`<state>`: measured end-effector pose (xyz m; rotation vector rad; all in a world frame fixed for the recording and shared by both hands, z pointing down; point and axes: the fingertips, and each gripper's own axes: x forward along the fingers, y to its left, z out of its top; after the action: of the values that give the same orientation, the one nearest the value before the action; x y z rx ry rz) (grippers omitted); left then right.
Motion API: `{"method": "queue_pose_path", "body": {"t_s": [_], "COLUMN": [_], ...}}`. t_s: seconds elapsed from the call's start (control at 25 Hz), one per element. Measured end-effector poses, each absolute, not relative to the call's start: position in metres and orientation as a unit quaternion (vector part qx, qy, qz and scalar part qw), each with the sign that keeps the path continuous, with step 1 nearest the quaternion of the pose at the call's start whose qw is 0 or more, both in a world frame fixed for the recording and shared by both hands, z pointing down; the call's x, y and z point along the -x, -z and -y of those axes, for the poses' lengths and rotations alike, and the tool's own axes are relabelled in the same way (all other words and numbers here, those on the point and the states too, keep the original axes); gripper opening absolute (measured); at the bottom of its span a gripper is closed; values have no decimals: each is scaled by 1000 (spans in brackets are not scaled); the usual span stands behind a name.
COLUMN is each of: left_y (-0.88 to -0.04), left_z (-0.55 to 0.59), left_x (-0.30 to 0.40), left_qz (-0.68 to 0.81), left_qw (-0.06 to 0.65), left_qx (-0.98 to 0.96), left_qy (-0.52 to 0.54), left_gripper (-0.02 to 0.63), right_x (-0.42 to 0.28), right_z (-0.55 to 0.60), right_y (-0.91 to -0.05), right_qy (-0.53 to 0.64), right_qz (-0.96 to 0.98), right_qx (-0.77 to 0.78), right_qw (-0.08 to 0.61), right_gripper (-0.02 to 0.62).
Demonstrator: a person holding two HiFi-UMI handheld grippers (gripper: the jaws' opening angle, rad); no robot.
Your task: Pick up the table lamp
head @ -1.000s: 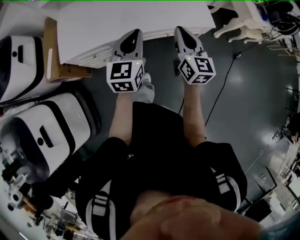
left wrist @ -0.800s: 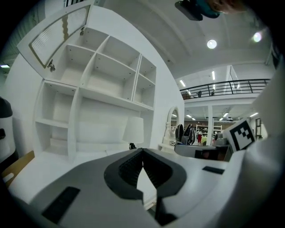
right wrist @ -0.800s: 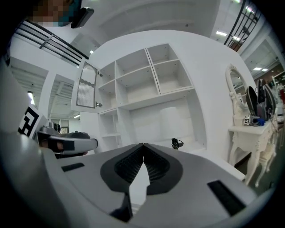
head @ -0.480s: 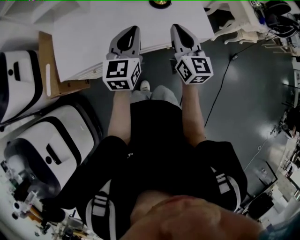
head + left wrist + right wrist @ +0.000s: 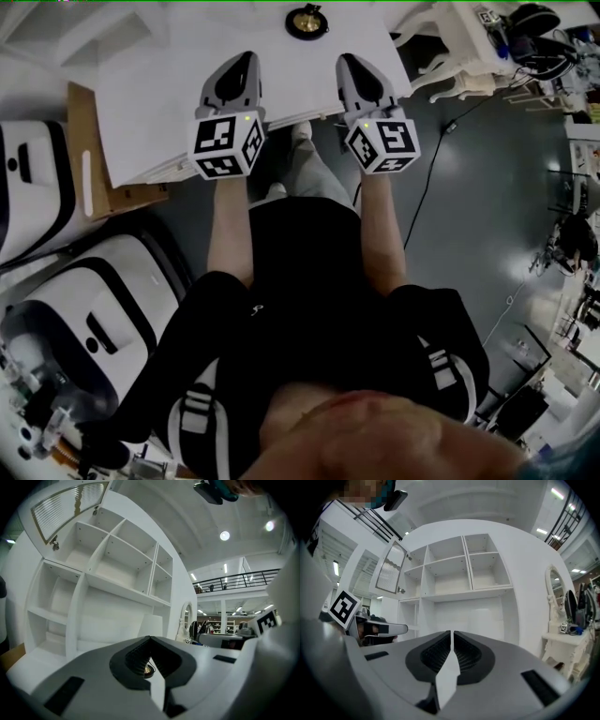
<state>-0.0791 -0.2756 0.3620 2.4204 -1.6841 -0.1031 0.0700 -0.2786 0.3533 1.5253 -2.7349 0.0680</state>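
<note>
Table lamp [image 5: 307, 21] — white shade, dark round base, brass centre — left claw [image 5: 247, 60], right claw [image 5: 349, 62] both closed

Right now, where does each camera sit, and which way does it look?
Head view: on the person's head, looking steeply down at the desk and lamp; shows arms, legs, left gripper and right gripper.
Left gripper view: on the left gripper, looking level along its shut jaws at the shelves.
Right gripper view: on the right gripper, looking level along its shut jaws at the shelves.
Shared: both gripper views show the shelves and the other gripper's marker cube.
</note>
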Motion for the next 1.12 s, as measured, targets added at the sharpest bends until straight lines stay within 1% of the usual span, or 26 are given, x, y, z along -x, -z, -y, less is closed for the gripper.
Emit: {"method": "queue_pose_path", "body": {"t_s": [0.16, 0.2, 0.28, 0.4, 0.52, 0.6, 0.72, 0.88, 1.12], "left_y": [-359, -361, -367, -381, -401, -411, -424, -443, -454], "left_z": [293, 297, 306, 325, 340, 349, 368, 396, 432], "left_x": [70, 68, 67, 57, 46, 40, 35, 47, 48], "left_qz": [562, 559, 556, 549, 548, 543, 534, 539, 545], "left_qw": [86, 88, 94, 96, 84, 86, 109, 133, 148], "left_qx": [-822, -824, -826, -830, -832, -834, -838, -831, -825], "left_qy": [32, 29, 25, 8, -31, -44, -37, -37, -30], "left_gripper": [9, 9, 9, 9, 9, 10, 9, 9, 9], "right_x": [-69, -66, -60, -63, -67, -69, -73, -73, -77], "right_z": [294, 297, 303, 323, 343, 353, 375, 414, 473], "right_y": [-353, -356, -365, -380, -402, -417, -439, -460, -482], "right_qy": [-20, -23, -33, -48, -60, -72, -88, -102, -71], "right_qz": [875, 876, 880, 878, 874, 871, 865, 859, 863], "right_qx": [-484, -481, -474, -477, -483, -486, -494, -501, -499], "right_qw": [-2, 1, 7, 8, 13, 16, 26, 35, 40], "right_gripper": [21, 31, 98, 101, 109, 123, 142, 176, 189]}}
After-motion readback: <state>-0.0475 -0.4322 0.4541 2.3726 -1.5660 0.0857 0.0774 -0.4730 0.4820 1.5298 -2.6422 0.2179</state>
